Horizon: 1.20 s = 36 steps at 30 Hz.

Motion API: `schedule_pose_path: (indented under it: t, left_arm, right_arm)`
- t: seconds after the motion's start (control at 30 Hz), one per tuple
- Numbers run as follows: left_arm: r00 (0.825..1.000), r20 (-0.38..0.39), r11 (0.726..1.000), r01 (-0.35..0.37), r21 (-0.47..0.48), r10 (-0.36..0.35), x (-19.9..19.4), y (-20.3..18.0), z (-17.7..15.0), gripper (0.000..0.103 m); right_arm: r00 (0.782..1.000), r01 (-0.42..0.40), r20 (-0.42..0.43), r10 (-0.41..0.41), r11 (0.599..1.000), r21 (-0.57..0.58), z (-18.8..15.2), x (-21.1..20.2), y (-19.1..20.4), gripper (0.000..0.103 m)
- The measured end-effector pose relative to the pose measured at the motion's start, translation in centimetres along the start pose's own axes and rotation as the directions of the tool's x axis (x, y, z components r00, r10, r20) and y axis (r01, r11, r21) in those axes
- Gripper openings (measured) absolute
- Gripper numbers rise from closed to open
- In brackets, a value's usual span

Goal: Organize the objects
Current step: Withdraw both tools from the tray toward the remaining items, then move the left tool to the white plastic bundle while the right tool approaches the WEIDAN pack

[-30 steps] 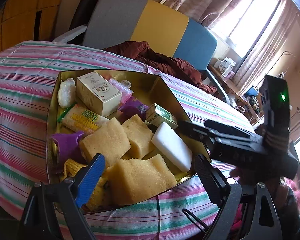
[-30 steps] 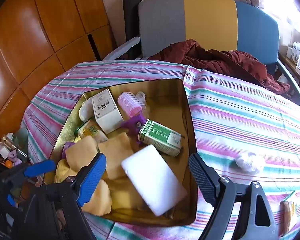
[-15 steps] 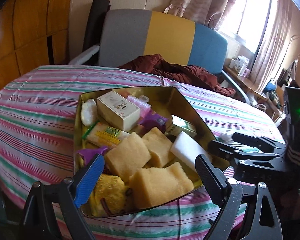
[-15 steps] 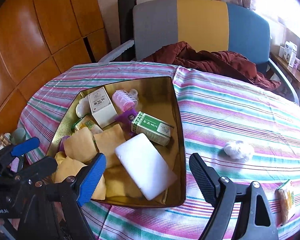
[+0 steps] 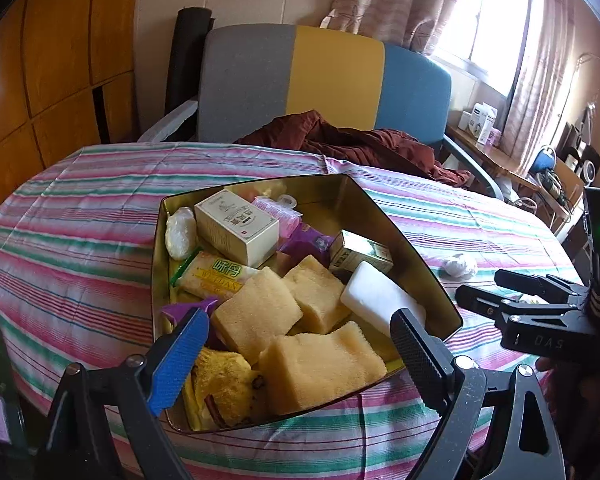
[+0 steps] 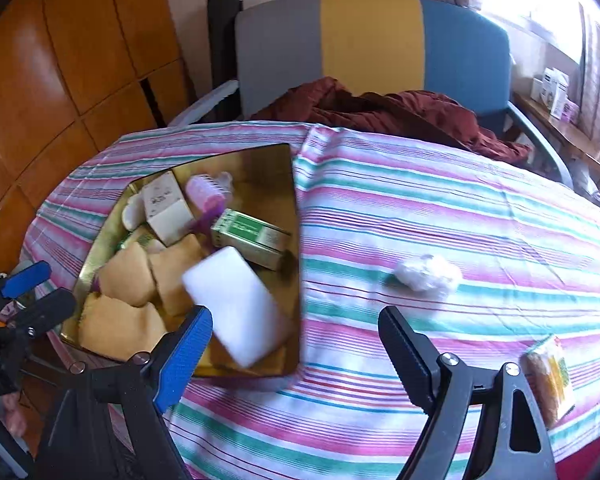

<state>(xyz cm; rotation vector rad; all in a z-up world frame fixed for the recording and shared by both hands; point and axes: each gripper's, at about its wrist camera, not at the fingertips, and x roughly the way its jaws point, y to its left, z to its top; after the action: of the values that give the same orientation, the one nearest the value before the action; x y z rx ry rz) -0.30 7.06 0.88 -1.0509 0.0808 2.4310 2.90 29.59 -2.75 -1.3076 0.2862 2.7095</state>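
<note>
A gold tin tray (image 5: 404, 224) (image 6: 293, 184) on the striped tablecloth holds several yellow sponges (image 5: 320, 364), a white block (image 5: 380, 300) (image 6: 236, 304), a cream box (image 5: 236, 226), a green box (image 6: 252, 236) and snack packets. My left gripper (image 5: 300, 354) hangs open over the tray's near end, nothing between its fingers. My right gripper (image 6: 296, 354) is open above the cloth at the tray's right edge. A white crumpled wad (image 6: 428, 274) (image 5: 460, 266) and a wrapped snack (image 6: 550, 376) lie on the cloth to the right.
A grey, yellow and blue chair (image 5: 324, 84) with a dark red cloth (image 5: 352, 140) stands behind the table. Wooden panels (image 6: 60, 64) fill the left wall. A side shelf with small boxes (image 5: 482, 120) sits by the curtained window.
The right gripper has slid to the right, away from above the tray toward the open cloth. The left gripper's view has tilted up and rolled slightly; the tray's contents are unmoved.
</note>
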Motion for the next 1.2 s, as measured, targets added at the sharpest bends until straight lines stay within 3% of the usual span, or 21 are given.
schedule_pose_path:
  t: [0.37,0.57,0.73,0.9,0.97,1.2]
  left_arm:
    - [0.999,-0.010,0.996,0.033,0.077,-0.032,0.4,-2.7,0.5,0.093]
    - [0.998,-0.019,0.987,0.069,0.145,-0.067,1.1,-5.1,0.9,0.093]
    - [0.995,-0.026,0.974,0.101,0.202,-0.098,1.6,-7.4,1.5,0.093]
    - [0.991,-0.036,0.955,0.137,0.262,-0.132,2.4,-10.3,2.5,0.093]
    - [0.987,-0.051,0.945,0.160,0.287,-0.151,3.2,-11.8,2.9,0.093]
    - [0.975,-0.108,0.909,0.221,0.354,-0.195,6.1,-16.7,3.5,0.093]
  right_arm:
    - [0.990,0.144,-0.016,-0.143,0.980,0.139,-0.6,-2.0,-8.9,0.087]
    - [0.970,0.241,-0.044,-0.238,0.930,0.279,-0.8,-3.6,-16.4,0.087]
    - [0.946,0.314,-0.064,-0.317,0.856,0.410,-1.9,-4.5,-22.6,0.087]
    - [0.970,0.215,-0.047,-0.237,0.759,0.614,-3.8,-4.7,-26.9,0.087]
    - [0.968,0.183,0.013,-0.250,0.745,0.641,-4.0,-5.4,-27.3,0.087]
    - [0.976,0.110,0.064,-0.209,0.724,0.681,-4.4,-6.0,-27.8,0.087]
